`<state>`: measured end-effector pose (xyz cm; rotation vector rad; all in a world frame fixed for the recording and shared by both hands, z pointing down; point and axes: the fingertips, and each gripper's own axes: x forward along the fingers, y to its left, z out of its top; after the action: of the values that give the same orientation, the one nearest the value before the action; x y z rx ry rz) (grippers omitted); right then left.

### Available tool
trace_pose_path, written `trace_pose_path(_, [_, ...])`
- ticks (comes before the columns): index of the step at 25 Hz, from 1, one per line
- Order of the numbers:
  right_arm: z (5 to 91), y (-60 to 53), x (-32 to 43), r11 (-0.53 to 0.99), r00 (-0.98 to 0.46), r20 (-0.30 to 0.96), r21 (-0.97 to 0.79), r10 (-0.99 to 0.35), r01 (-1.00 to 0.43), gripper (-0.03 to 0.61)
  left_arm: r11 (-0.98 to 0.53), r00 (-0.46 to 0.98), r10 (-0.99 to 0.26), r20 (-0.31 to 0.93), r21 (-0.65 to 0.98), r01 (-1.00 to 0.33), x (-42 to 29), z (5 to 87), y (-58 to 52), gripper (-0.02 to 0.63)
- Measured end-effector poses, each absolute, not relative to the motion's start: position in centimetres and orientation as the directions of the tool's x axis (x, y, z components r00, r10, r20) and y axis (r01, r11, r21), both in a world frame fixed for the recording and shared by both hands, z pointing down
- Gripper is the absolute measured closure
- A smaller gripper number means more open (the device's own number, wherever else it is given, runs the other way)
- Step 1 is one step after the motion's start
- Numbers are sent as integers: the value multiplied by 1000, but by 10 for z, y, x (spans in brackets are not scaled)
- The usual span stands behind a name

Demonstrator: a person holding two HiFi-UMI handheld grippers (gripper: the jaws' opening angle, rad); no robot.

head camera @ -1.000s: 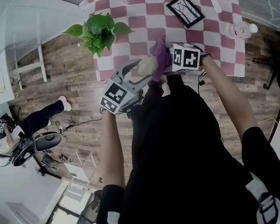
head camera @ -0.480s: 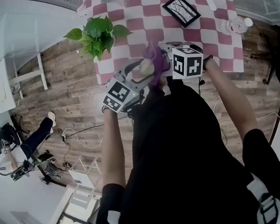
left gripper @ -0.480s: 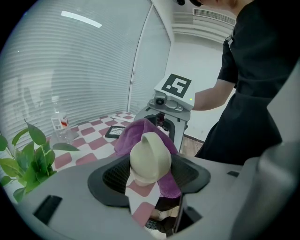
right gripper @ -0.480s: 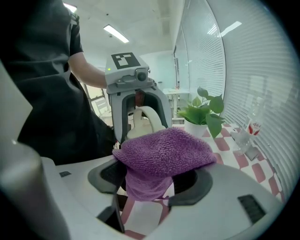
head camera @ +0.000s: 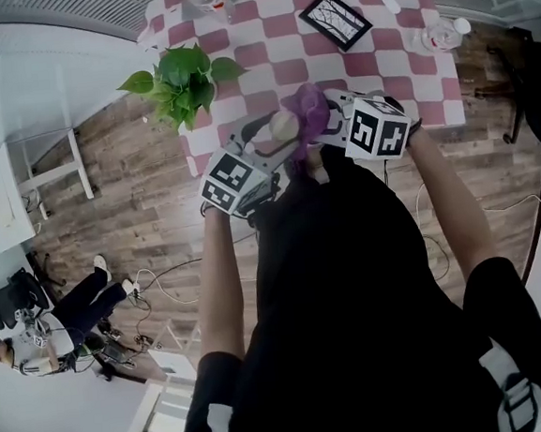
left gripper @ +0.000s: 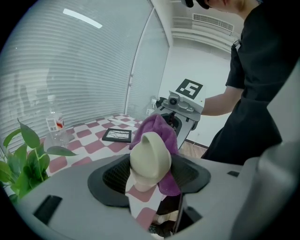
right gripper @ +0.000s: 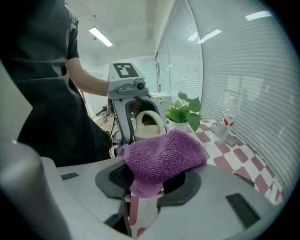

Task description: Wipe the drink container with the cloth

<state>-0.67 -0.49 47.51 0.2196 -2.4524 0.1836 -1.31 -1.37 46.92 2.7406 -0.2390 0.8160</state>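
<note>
Since a second ago both grippers have drifted a little to the right, still joined at the bundle between them. The right gripper's marker cube has swung further out, and the seated person point(head camera: 90, 299) on the floor behind the left gripper has slid further back.

One leafy plant point(head camera: 181, 77) stands at the corner of the checked table point(head camera: 265, 46), just off the left side of the left gripper point(left gripper: 149, 177). That gripper's jaws are clamped on the one drink container point(left gripper: 150, 159), a cream vessel with a rounded top. It sits upright between the pads, held in the air over the near edge of the table.

The single purple cloth point(right gripper: 161, 154) lies against the far side of the container, touching it and hanging down past it. It is bunched between the jaws of the right gripper point(right gripper: 146, 183), which are closing on it, the pads already pressing into the fabric. The two grippers face each other, tips nearly meeting, with container and cloth filling the space between them.

Further out on the table lie three loose things. One black picture frame point(head camera: 335, 18) lies flat, ahead of the left gripper's jaws and a little to their left. There are two clear bottles. The first bottle point(left gripper: 53, 125) has a red label and stands upright well off the left gripper's left side, near the blinds. The second bottle point(head camera: 438, 36) is beyond the right gripper's outer side, near the table's far corner.
</note>
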Motion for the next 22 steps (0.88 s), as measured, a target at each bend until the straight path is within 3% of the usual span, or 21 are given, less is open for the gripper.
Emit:
trace_pose_path(6, [471,-1,3,926,-756,605,-76,-252,-370,489,-963,847,-54,529,197,-185,-4,468,-14,331])
trace_pose_path(12, [452,3,30,811,-691,557,-51,-461,-583,499,-973,855,-17,518,189,-134,2,468,-13,331])
trace_pose_path(22, [413,6,97,387,-343,484,-10,-805,-922,499,-980,875,-37,483,153,-126,14,468,-8,331])
